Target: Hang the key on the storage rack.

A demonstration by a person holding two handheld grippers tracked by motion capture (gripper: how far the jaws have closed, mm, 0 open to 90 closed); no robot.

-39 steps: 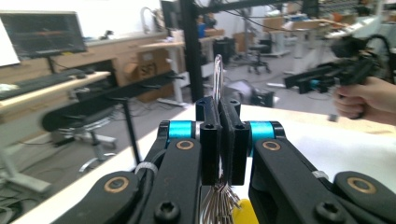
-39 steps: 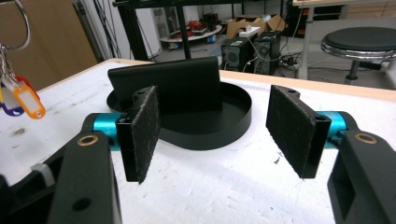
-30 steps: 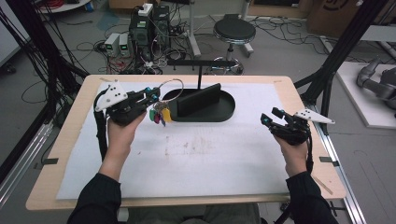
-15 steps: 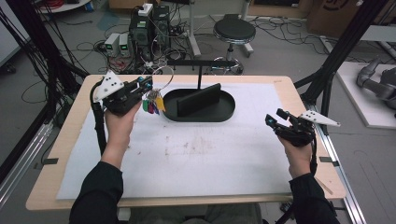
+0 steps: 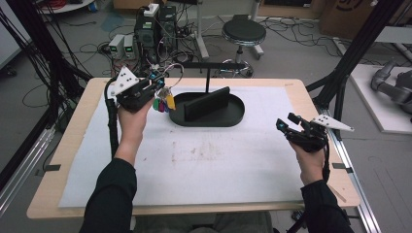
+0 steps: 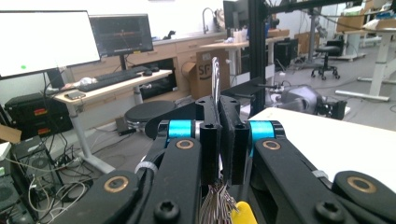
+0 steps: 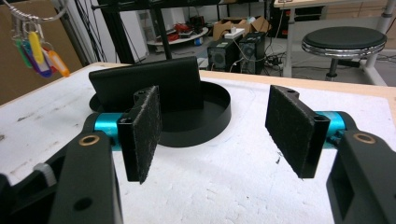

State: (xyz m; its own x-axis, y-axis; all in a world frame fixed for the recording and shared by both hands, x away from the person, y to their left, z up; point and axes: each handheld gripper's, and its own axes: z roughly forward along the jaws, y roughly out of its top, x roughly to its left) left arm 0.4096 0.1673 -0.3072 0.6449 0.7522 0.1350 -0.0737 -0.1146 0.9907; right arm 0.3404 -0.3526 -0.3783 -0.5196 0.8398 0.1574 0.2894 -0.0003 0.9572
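Note:
A wire key ring point(image 5: 173, 72) with several coloured tags point(image 5: 163, 103) hangs from my left gripper point(image 5: 158, 83), which is shut on it above the table's far left, just left of the black oval tray point(image 5: 209, 121). In the left gripper view the jaws point(image 6: 218, 105) press together on the metal ring point(image 6: 215, 77), and a yellow tag point(image 6: 243, 214) dangles below. My right gripper point(image 5: 286, 125) is held open near the right edge with nothing in it. In the right gripper view the pads point(image 7: 212, 126) stand wide apart, facing the tray point(image 7: 219, 112) and its upright black block point(image 7: 144, 77); the tags point(image 7: 39, 49) hang at top left.
A black stand with a horizontal bar point(image 5: 209, 64) rises behind the tray. A white mat point(image 5: 204, 165) covers most of the wooden table. A stool point(image 5: 243, 34) and computer boxes point(image 5: 150, 26) stand on the floor beyond the far edge. Black frame posts point(image 5: 357, 53) flank the right side.
My left hand has carried the key ring toward the far left of the table, away from the tray. The right hand has kept still.

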